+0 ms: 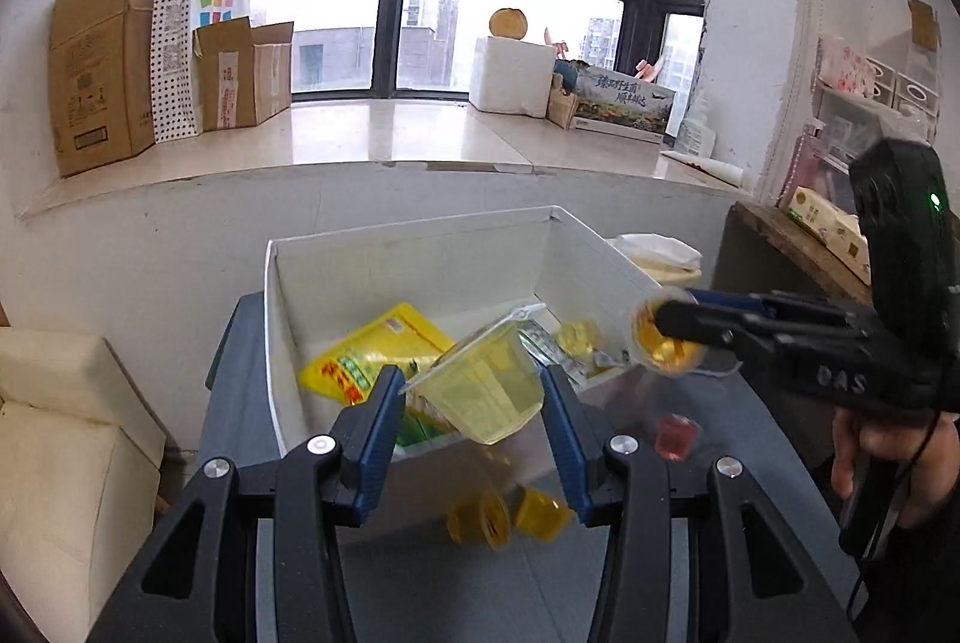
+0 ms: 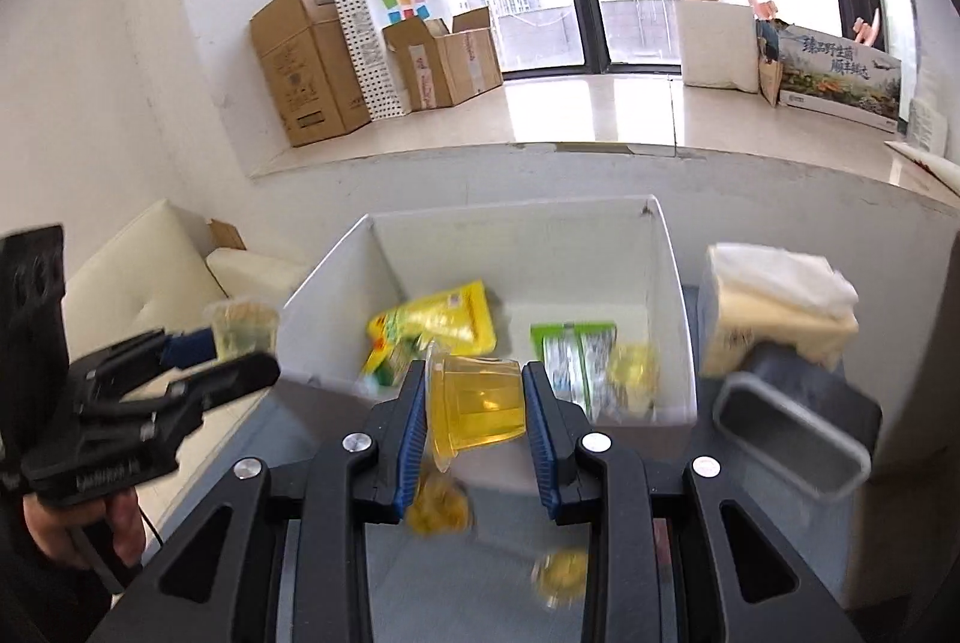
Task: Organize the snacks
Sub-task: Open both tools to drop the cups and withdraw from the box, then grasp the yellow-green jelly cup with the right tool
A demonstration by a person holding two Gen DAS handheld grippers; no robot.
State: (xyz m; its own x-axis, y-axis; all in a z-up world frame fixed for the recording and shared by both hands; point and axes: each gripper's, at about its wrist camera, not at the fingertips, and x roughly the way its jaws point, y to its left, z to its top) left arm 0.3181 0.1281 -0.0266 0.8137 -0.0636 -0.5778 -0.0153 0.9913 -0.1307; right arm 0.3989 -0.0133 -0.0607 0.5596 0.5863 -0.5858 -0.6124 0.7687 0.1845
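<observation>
My left gripper [image 1: 471,385] is shut on a pale yellow jelly cup [image 1: 480,391], held tilted over the near edge of a white box [image 1: 420,265]. The right gripper [image 2: 474,379] is shut on an orange-yellow jelly cup [image 2: 477,403] just short of the same box [image 2: 510,253]. Each wrist view catches the other tool: the right gripper [image 1: 672,322] with its orange cup [image 1: 666,343], the left gripper [image 2: 240,352] with its pale cup [image 2: 243,325]. Inside the box lie a yellow packet [image 1: 372,355], a green packet [image 2: 570,349] and a small jelly [image 1: 579,334].
Loose jelly cups lie on the grey table: two yellow [image 1: 480,517] [image 1: 540,514] and a red one [image 1: 675,436]. A tissue pack [image 2: 774,307] and a grey tub [image 2: 792,433] stand right of the box. A cream sofa [image 1: 60,433] is at left; cardboard boxes [image 1: 102,72] line the window ledge.
</observation>
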